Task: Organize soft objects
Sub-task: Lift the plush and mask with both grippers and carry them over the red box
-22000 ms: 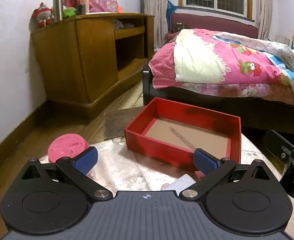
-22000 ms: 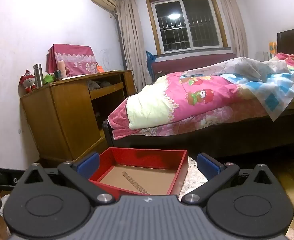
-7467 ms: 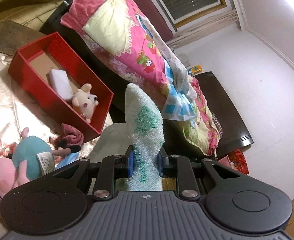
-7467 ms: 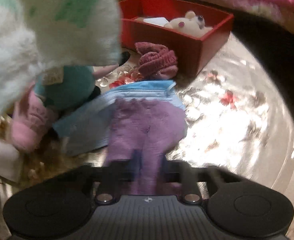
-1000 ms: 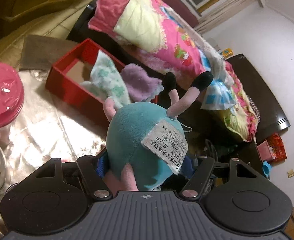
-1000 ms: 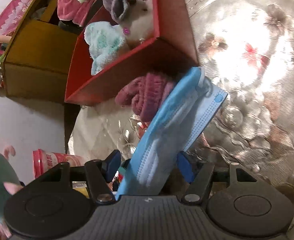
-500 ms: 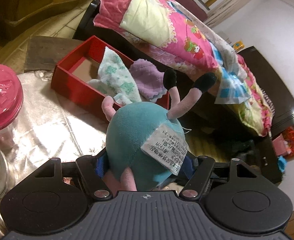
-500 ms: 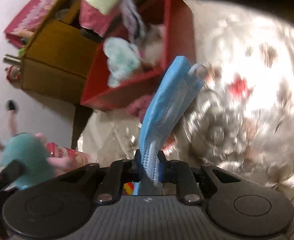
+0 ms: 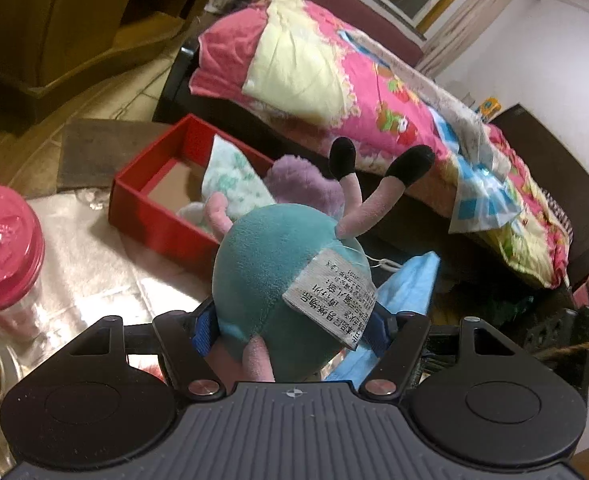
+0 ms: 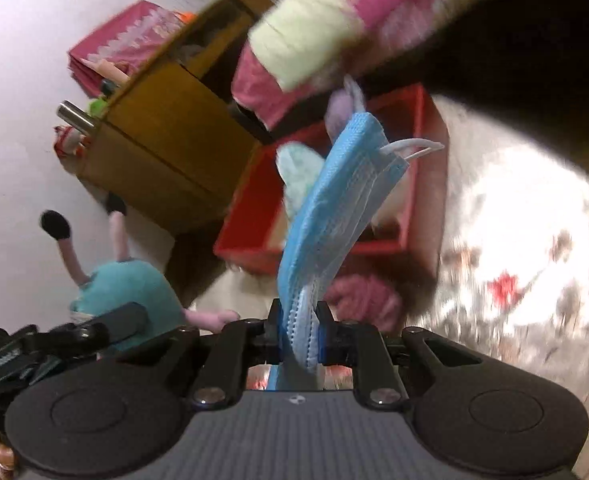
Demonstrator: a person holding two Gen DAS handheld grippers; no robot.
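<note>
One plush [image 9: 270, 264], one mask [image 10: 330, 208], one red box [image 9: 154, 216], two cloths inside, one maroon cloth [image 10: 366, 296], two jars.

Two close wrist views, both facing the red box [image 9: 162, 224]

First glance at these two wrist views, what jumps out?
The teal plush toy with pink antennae fills the left wrist view, clamped in the left gripper. In the right wrist view, a stack of blue surgical masks stands up from the shut right gripper. Behind both sits the red cardboard box, already holding a green-patterned cloth.
</note>
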